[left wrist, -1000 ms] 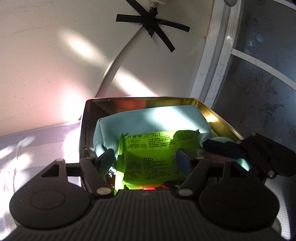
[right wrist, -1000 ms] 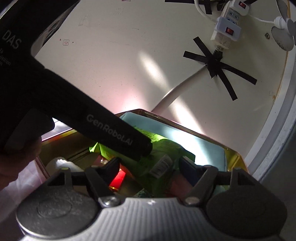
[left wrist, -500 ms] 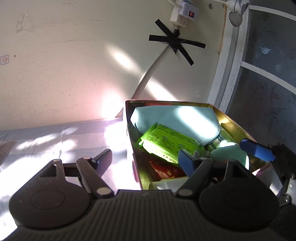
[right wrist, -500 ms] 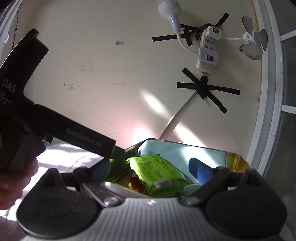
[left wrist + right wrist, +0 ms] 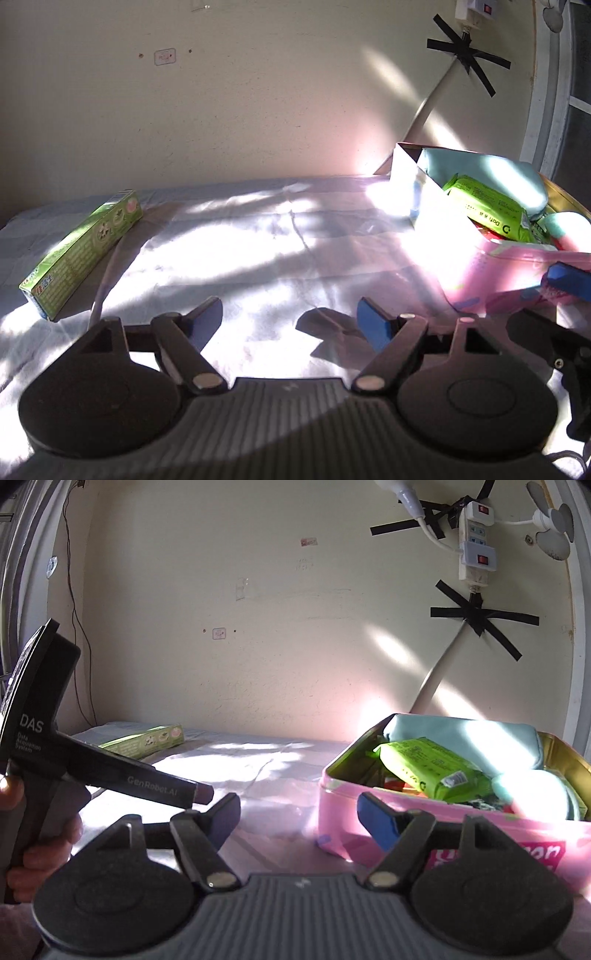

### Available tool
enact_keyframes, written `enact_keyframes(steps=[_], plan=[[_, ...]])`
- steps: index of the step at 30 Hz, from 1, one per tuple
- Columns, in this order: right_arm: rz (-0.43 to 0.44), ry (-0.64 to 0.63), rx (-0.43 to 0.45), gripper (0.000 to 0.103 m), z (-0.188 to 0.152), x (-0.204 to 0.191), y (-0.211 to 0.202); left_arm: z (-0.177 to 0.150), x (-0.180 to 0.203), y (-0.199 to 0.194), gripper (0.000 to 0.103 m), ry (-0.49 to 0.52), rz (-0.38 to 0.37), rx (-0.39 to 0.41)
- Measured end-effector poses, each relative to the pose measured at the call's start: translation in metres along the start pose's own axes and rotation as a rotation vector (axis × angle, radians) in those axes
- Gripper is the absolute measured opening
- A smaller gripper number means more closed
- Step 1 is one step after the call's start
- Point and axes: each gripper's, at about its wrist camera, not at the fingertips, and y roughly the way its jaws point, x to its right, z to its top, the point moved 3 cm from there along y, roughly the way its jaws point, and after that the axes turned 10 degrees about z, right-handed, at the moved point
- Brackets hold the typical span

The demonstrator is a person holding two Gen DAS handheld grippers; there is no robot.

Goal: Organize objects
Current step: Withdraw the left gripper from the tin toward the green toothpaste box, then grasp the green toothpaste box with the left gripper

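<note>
Left wrist view: left tool [image 5: 290,314] spread wide, nothing between its blue pads, held low over the table [image 5: 258,251], which is covered in a pale, wrinkled cloth under strong sunlight. Green carton [image 5: 83,253] lies flat at far left of the table, long side running diagonally, well apart from everything else. Pink tin [image 5: 476,269] stands at right, lid off. Inside it: a light blue pouch [image 5: 487,177] against the back wall, a bright green packet [image 5: 487,210] leaning on the pouch, a pale mint rounded item [image 5: 565,225] at the right side. Something red shows under the packet; cannot tell what it is. One blue pad of the right tool [image 5: 569,282] enters from the right edge, just in front of the tin.

Right wrist view: right tool [image 5: 299,816] also spread, empty, its right finger in front of the tin's [image 5: 369,834] near wall; contact cannot be judged. Tin contents match: pouch [image 5: 461,738] at back, packet [image 5: 428,768] tilted across the middle, mint item [image 5: 532,790] at front right. Carton [image 5: 147,742] lies far back left near the wall. Left tool's [image 5: 201,795] black body crosses the left side, gripped by a hand [image 5: 40,849]. On the wall, a white power strip [image 5: 476,542] and cable held by black tape crosses [image 5: 480,616].
</note>
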Motion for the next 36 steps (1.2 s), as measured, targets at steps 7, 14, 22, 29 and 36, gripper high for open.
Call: enact_keyframes(steps=[7,14,22,29,36], plan=[[0.110,0.003,-0.095,0.070,-0.009,-0.039,0.038,-0.015,-0.070,0.000,0.082,-0.060,0.128,0.012],[0.149,-0.027,-0.177,0.071,-0.023,-0.064,0.061,-0.003,-0.154,0.003,0.095,-0.117,0.346,0.118],[0.161,0.091,-0.200,0.072,-0.024,-0.050,0.063,0.012,-0.190,0.071,0.095,-0.117,0.425,-0.012],[0.178,0.104,-0.196,0.073,-0.025,-0.049,0.059,0.009,-0.179,0.085,0.040,-0.100,0.278,-0.068],[0.202,0.132,-0.167,0.074,-0.022,-0.044,0.054,-0.020,-0.101,0.019,0.037,0.150,0.120,0.037]])
